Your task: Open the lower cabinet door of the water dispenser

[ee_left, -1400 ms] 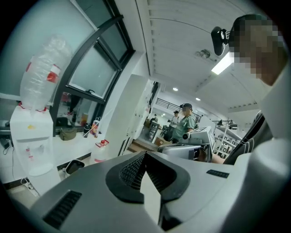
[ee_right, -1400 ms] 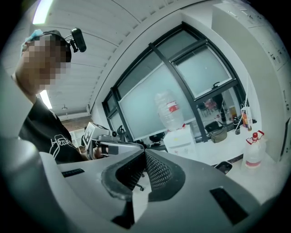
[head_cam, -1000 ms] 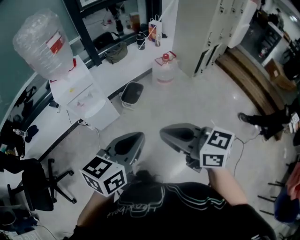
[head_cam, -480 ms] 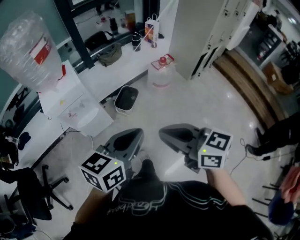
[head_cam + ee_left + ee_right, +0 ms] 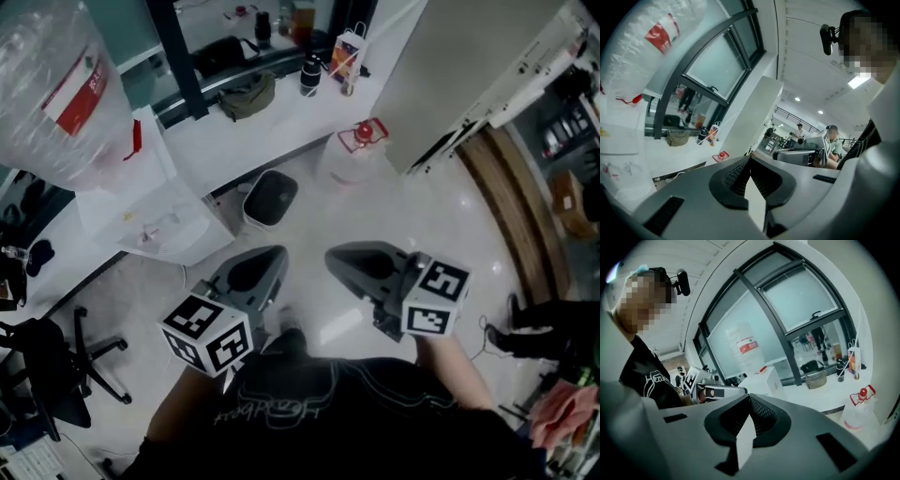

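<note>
The person wears a black shirt [image 5: 319, 422] with thin pale line print. Just above the shirt, the left gripper [image 5: 277, 253] and right gripper [image 5: 330, 255] have smooth grey shells. The left cube [image 5: 208, 335] and right cube [image 5: 435, 298] are white with black square markers.

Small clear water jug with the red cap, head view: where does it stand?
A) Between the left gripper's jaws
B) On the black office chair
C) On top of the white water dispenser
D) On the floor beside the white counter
D: the small clear water jug with the red cap stands on the pale floor, right beside the white counter.
</note>
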`<state>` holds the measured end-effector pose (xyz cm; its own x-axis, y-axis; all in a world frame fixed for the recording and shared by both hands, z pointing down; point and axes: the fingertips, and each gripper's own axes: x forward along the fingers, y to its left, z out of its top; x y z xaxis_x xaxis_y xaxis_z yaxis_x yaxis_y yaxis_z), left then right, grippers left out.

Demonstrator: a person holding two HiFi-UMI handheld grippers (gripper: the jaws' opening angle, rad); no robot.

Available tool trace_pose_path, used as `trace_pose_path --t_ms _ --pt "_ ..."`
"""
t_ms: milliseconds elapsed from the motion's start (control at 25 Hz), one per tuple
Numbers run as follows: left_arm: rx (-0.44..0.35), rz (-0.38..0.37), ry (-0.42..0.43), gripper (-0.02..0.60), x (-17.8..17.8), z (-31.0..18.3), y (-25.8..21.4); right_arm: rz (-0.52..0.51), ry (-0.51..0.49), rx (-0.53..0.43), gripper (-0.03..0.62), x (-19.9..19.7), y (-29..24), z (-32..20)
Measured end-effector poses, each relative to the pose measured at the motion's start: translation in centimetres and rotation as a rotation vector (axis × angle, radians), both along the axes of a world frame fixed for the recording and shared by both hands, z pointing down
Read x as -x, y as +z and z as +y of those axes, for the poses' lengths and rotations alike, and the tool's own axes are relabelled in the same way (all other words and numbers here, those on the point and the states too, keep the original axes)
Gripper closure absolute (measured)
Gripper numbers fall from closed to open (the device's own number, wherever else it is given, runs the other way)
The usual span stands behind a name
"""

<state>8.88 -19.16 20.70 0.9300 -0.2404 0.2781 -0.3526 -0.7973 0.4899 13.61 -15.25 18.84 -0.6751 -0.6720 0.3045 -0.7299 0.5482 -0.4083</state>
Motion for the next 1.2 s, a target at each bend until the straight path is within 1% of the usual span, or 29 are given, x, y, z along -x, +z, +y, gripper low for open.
trace_pose_path --t_ms 160,280,440,520,640,720,840,960,1080,1200 --pt "0.021 -0.02 -0.072 0.578 1.2 -4.0 2.2 0.002 -0.052 0.038 0.58 0.5 1.7 -3.9" --pt "0.071 -0.001 -0.128 0.578 2.5 -5.6 4.1 0.007 -0.108 0.086 0.581 1.3 3.5 -5.9" --pt "0.097 -0.005 -0.195 0.578 4.1 -7.4 6.8 -0.006 -0.17 0.099 0.581 2.7 5.5 -8.6" --pt "0.108 -0.015 -0.248 0.578 5.0 -8.2 8.1 -0.008 -0.217 0.109 0.581 3.6 6.8 -9.9" --pt "0.132 -0.041 -0.349 0.578 6.1 -9.0 10.3 -0.013 -0.317 0.137 0.581 4.8 9.4 -11.7" --pt "0.134 -0.055 -0.406 0.578 6.2 -9.4 11.9 -0.022 -0.376 0.157 0.581 5.3 11.2 -12.8" --pt "0.113 -0.077 -0.488 0.578 6.7 -10.3 14.4 -0.042 -0.453 0.185 0.582 5.8 14.7 -14.7" --pt "0.119 -0.099 -0.58 0.578 7.4 -11.3 17.3 -0.06 -0.53 0.223 0.581 6.3 18.6 -16.3" --pt "0.099 -0.119 -0.639 0.578 7.3 -12.5 20.6 -0.034 -0.561 0.232 0.581 5.9 22.6 -18.2" --pt "0.134 -0.118 -0.703 0.578 6.7 -13.1 24.4 0.019 -0.577 0.241 0.581 5.4 26.7 -19.4"
